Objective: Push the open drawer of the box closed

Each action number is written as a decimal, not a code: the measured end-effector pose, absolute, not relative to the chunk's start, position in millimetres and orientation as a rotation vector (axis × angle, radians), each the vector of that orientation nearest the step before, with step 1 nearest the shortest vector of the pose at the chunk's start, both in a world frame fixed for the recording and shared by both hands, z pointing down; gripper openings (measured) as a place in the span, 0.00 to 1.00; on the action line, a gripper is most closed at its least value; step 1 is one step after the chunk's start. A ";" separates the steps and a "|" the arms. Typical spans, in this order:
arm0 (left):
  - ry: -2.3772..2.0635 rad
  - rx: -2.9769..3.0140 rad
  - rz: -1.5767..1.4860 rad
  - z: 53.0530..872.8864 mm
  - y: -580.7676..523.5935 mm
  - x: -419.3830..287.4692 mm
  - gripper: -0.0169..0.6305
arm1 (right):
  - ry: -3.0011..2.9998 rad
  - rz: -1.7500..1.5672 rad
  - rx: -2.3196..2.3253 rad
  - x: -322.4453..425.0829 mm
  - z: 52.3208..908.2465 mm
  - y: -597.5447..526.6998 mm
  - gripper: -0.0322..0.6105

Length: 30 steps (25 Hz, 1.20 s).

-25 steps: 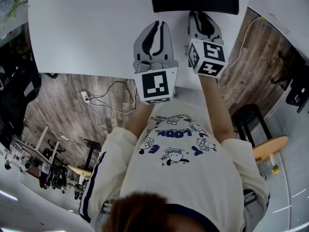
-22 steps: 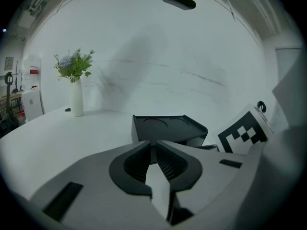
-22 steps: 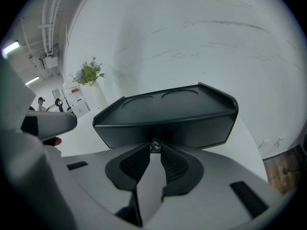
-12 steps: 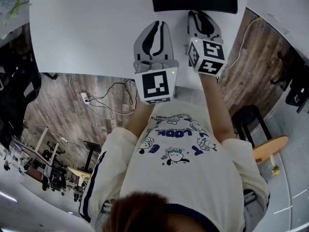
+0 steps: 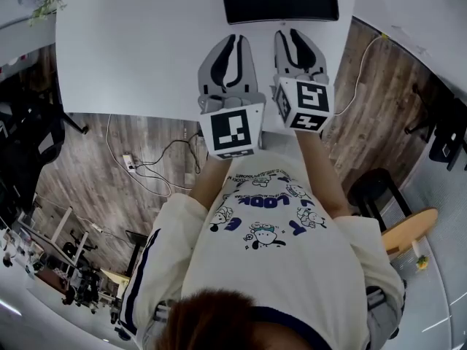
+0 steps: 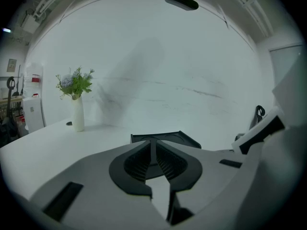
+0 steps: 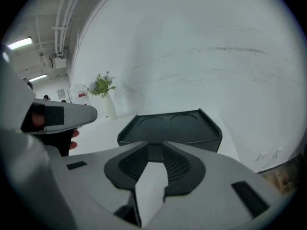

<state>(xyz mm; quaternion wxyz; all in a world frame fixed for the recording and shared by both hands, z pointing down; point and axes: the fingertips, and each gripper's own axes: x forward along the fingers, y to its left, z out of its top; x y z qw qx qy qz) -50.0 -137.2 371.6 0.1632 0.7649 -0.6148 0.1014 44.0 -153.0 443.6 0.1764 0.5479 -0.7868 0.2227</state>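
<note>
The person stood at the near edge of a white counter (image 5: 131, 42), holding both tools out over it side by side. The left tongs (image 6: 153, 144) were pressed together at the tips, with nothing pinched between them and only bare counter showing through the slit lower down. The right tongs (image 7: 154, 147) were opening, their ribbed pads (image 7: 178, 166) spread a little way apart and empty, with white counter showing in the gap. The black box (image 7: 170, 126) sat on the counter just beyond the right tongs' tips and squarely in line with them, not touching them. From the left tongs it lay ahead and slightly to the right. Its top was a shallow tray with a raised rim and two round recesses, and a plain dark face was turned toward the person. From where I stood I could not tell whether the drawer stood out from that face or sat flush. Each tool carried a marker cube (image 5: 232, 130) at its rear, close to the person's white printed shirt (image 5: 273, 239). Far off to the left on the counter stood a slim white vase (image 6: 76, 116) of green stems, well apart from the box. Below the counter's edge ran a wood-patterned floor (image 5: 87, 159) with loose cables (image 5: 157, 152) lying on it.
</note>
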 end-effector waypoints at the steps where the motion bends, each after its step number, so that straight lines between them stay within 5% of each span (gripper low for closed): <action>1: -1.757 2.191 0.282 366.8 -136.4 -48.6 0.09 | -2.238 0.604 1.563 44.7 434.6 -151.1 0.20; 30: -1.886 2.430 0.041 229.5 -109.2 -43.2 0.09 | -2.482 0.298 1.795 58.8 271.8 -112.0 0.13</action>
